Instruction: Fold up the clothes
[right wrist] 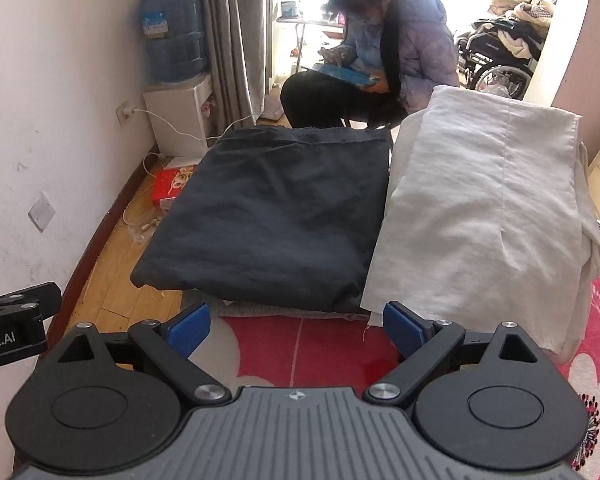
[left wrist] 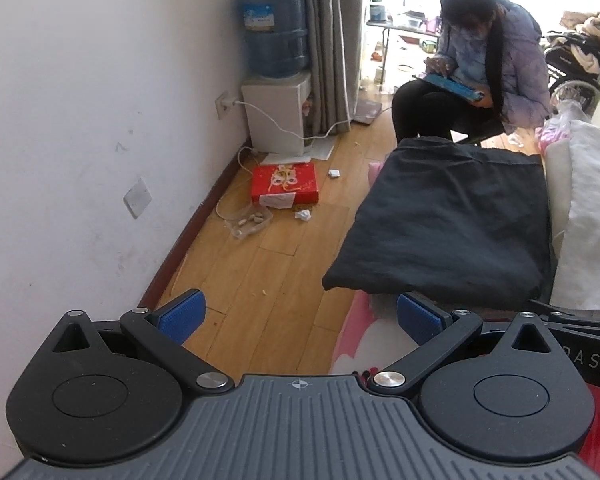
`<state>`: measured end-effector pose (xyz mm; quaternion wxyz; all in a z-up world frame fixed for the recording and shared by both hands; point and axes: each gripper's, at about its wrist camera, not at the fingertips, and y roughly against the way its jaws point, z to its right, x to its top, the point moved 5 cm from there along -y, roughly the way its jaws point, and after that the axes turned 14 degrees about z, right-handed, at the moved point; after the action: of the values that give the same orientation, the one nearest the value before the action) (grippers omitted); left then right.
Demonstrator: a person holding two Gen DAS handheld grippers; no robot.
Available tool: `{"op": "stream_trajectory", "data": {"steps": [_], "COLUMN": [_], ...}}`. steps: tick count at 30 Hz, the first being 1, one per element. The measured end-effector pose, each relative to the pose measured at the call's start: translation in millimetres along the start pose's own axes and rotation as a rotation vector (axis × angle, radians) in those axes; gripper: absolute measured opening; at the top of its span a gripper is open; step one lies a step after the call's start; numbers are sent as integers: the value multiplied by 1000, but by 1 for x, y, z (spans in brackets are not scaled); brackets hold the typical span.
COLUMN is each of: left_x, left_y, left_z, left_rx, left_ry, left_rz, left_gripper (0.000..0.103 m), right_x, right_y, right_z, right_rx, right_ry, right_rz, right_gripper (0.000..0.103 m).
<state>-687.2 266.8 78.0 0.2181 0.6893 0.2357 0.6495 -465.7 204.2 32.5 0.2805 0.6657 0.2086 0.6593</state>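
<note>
Lying flat on red floral blanket (right wrist: 300,344): dark garment (right wrist: 272,216), white garment (right wrist: 480,216) touching beside. Hovering near hem, left gripper (left wrist: 300,316), right gripper (right wrist: 296,322) spread, empty. Pinching both near corners evenly, likely.

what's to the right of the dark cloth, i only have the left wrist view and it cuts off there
Observer: A folded white garment lies right beside the dark garment, edges touching.
Operator: anything under the dark one
Observer: A grey layer shows under its near edge, on the red floral blanket.
Operator: is the right hand-held gripper holding anything
Observer: No, the right hand-held gripper is open and empty, short of both garments.
</note>
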Motion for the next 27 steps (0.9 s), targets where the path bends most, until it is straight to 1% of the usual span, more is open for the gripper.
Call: {"op": "stream_trajectory", "data": {"steps": [11,27], "left_x": [-3,-2], "left_y": [-3,-7], "left_z": [1,1], "left_rx": [-12,-18], "left_ry": [-6,6], "left_rz": [-16,-29], "left_gripper": [103,103], "right_x": [-1,-3], "right_y": [-1,-3], "right_z": [0,-2], "right_rx": [0,-22], "right_ry": [2,-22], "right_rz": [-5,-13], "right_gripper": [96,97]}}
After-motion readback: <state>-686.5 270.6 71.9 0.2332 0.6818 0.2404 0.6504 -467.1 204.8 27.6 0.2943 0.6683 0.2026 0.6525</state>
